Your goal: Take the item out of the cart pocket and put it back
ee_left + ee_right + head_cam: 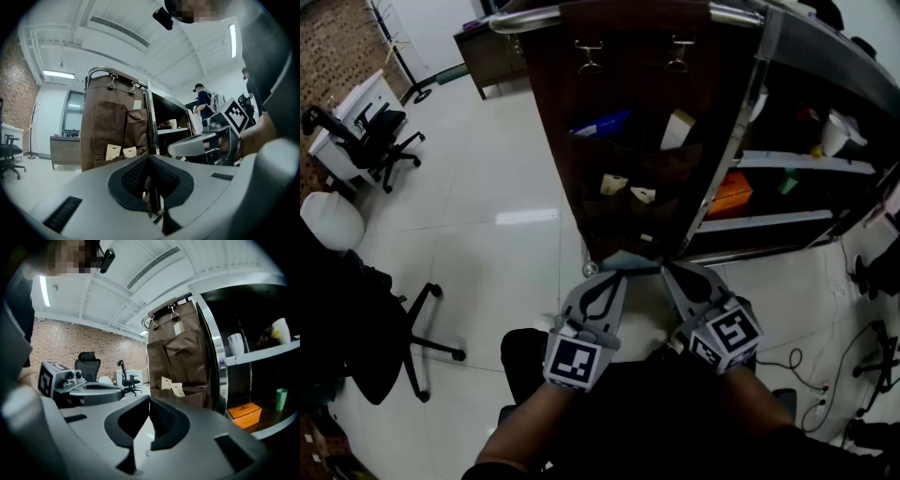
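Tan packet (614, 184) in cart pocket (621, 214); left gripper (622, 272), right gripper (668, 270) closed, empty.

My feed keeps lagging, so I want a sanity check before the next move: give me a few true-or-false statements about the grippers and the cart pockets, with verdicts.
1. The left gripper and the right gripper are both shut, with nothing between their jaws. True.
2. The right gripper is inside a pocket of the brown organizer. False: it is held short of the organizer, apart from it.
3. An orange box lies on a cart shelf. True.
4. Every pocket is empty. False: a blue item, a white box and two cream packets stick out of them.
5. The organizer hangs from two clips. True.
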A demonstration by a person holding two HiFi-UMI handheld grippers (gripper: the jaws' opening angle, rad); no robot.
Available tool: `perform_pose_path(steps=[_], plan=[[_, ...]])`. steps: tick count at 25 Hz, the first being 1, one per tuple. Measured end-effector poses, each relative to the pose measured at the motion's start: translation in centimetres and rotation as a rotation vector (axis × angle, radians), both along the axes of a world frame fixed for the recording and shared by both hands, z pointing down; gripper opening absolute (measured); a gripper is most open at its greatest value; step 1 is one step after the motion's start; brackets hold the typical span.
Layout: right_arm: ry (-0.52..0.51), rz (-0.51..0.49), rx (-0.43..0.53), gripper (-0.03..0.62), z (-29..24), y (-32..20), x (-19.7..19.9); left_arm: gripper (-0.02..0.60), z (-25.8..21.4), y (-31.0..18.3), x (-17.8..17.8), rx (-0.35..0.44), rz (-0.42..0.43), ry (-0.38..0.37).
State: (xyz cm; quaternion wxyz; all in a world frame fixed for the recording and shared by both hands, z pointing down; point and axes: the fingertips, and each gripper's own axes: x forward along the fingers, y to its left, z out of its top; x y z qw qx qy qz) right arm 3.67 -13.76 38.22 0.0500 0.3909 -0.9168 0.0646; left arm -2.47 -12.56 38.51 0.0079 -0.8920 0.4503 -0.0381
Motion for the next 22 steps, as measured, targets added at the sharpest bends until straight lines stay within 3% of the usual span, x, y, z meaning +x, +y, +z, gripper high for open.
perform_pose_path(steps=[7,12,17,22], plan=[[0.052,-0.008,0.092,0.102,-4.0,-3.3,-0.1,0.0,0.0,0.3,0.0,-0.002,0.006,-0.008],[0.099,0.007,0.141,0.104,-5.3,-6.3,-0.7,0.0,0.1,0.3,0.0,-0.002,0.007,-0.01],[0.182,0.024,0.162,0.129,-4.8,-10.1,-1.4,0.0,0.2,0.2,0.0,-0.007,0.006,-0.008],[0.262,0.023,0.122,0.129,-2.0,-13.6,-2.0,0.0,0.2,0.2,-0.1,-0.01,0.003,-0.009]])
